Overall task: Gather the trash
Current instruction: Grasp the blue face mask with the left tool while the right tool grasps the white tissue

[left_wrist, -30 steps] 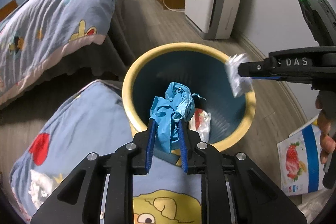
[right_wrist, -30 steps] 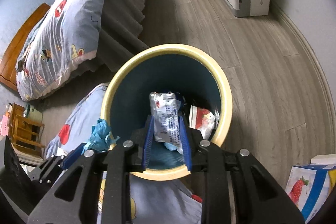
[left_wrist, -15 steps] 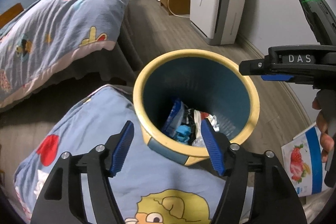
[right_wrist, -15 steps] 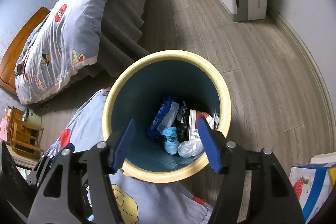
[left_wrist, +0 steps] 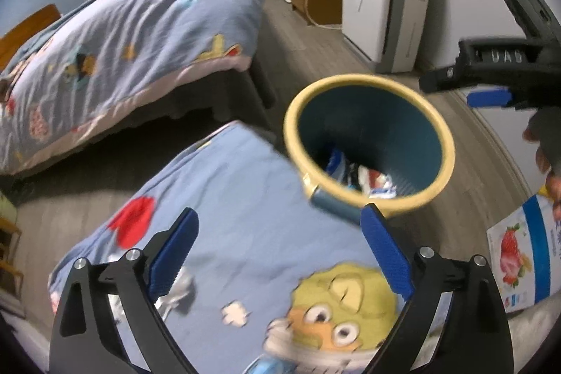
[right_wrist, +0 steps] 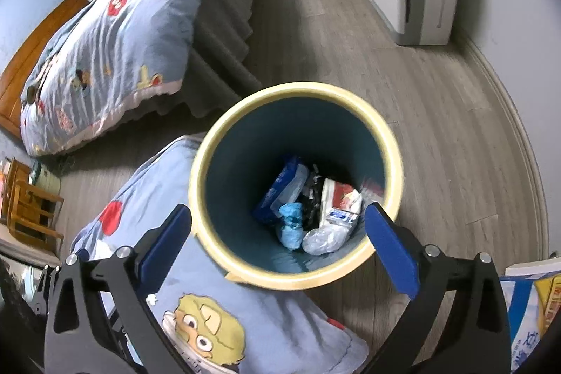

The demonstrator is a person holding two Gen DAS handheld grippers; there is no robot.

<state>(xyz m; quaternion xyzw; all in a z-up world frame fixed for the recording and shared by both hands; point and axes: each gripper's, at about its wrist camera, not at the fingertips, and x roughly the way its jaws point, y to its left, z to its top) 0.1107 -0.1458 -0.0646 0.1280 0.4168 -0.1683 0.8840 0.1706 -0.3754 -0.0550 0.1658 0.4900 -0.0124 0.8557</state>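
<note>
Both wads have dropped since a second ago: the blue wad (right_wrist: 291, 226) and the wrapper (right_wrist: 338, 216) lie in the bin (right_wrist: 210, 170), no longer pinched. Left claw (left_wrist: 280, 251) and right claw (right_wrist: 277, 240) are opening, jaws wide apart with nothing between them, held over the mouth so the drops fall inside. The bin stands upright on the floor beside the quilt (left_wrist: 224, 198), its long axis vertical, mouth upward. A strawberry carton (left_wrist: 519, 251) lies nearby, likely the next pickup.
</note>
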